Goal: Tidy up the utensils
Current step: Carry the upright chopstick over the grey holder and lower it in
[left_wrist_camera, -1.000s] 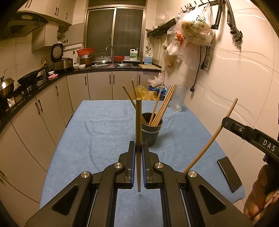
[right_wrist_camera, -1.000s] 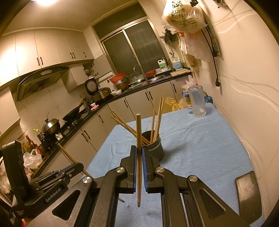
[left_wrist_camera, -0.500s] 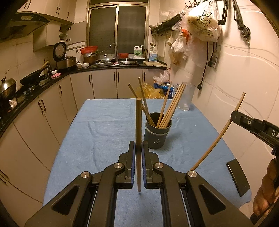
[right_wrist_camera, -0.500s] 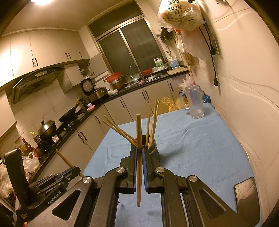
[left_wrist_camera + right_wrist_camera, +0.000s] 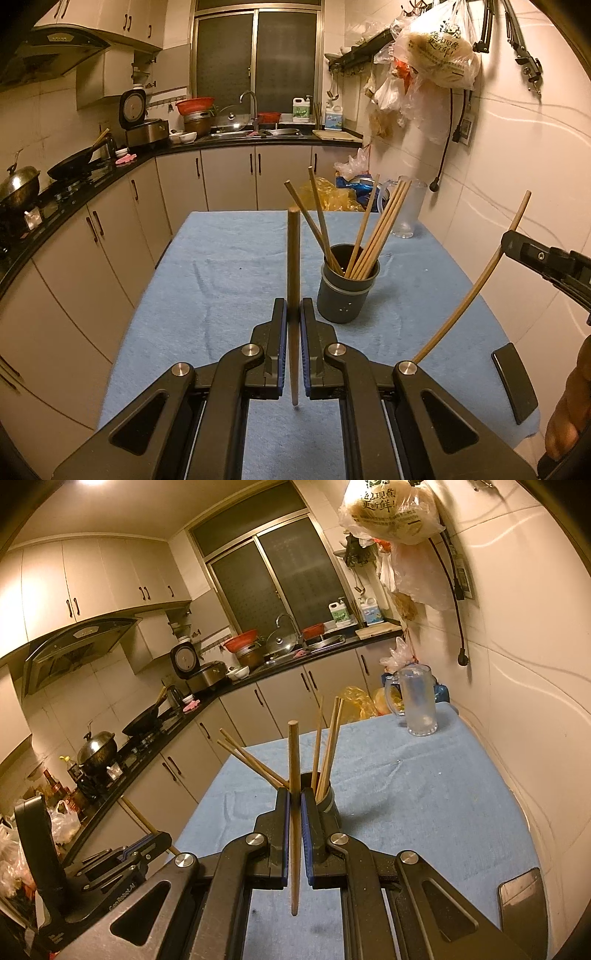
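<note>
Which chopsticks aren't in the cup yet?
Two: one chopstick pinched upright in the left gripper, another in the right gripper. The rest stand in the dark holder cup.

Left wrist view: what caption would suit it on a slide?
Left gripper clamps an upright chopstick near the dark holder of chopsticks on the blue cloth.

Both cameras ride low behind their own gripper fingers and look along them toward the dark utensil cup point(image 5: 349, 288) point(image 5: 327, 803) on the blue table cloth point(image 5: 221, 295) point(image 5: 424, 794), close to it. The left wrist view faces the cup squarely, slightly left of it. The right wrist view sits right of it, tilted. Both share the cup, the glass mug point(image 5: 408, 206) point(image 5: 419, 701) beyond it and the window point(image 5: 255, 62) point(image 5: 280, 579).
</note>
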The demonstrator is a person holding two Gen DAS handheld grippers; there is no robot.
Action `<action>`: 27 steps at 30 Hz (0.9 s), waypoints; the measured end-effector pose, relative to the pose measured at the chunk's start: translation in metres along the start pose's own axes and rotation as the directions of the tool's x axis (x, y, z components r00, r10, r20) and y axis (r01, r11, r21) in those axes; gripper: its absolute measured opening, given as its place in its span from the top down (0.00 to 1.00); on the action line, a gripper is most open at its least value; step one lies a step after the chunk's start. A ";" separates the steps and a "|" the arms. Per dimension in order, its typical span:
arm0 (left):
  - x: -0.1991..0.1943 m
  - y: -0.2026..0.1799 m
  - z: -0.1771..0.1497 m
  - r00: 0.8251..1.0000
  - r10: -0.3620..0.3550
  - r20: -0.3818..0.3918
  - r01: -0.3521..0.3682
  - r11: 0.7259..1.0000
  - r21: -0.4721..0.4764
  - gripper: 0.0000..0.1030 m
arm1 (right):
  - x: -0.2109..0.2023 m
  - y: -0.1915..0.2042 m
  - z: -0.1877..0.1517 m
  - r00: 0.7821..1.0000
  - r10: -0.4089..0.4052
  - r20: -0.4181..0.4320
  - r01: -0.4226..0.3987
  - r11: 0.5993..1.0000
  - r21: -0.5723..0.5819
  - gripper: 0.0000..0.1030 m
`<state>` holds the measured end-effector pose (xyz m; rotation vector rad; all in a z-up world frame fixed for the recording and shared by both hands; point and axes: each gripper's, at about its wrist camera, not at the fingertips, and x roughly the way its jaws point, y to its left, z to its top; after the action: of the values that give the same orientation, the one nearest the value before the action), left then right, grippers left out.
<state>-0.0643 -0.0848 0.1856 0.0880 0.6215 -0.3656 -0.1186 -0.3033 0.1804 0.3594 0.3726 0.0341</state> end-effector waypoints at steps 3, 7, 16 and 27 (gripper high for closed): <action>0.000 0.000 0.001 1.000 0.000 0.000 0.000 1.000 0.001 0.94 | 0.000 0.000 0.000 1.000 -0.001 0.000 0.001 1.000 -0.001 0.93; 0.000 0.000 0.001 1.000 -0.001 -0.001 0.001 1.000 0.001 0.94 | 0.001 0.000 0.001 1.000 0.001 0.002 -0.001 1.000 0.001 0.93; 0.005 0.006 0.020 0.999 -0.040 -0.010 0.040 0.999 -0.018 0.94 | 0.007 -0.009 0.024 1.000 -0.005 0.014 0.005 1.000 0.006 0.93; 0.003 0.006 0.072 0.995 -0.090 0.030 0.091 0.996 -0.026 0.94 | 0.019 -0.021 0.062 0.999 0.001 0.051 -0.003 0.999 0.035 0.93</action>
<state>-0.0200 -0.0935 0.2426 0.0282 0.6028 -0.4452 -0.0794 -0.3426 0.2206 0.3941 0.3228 0.0205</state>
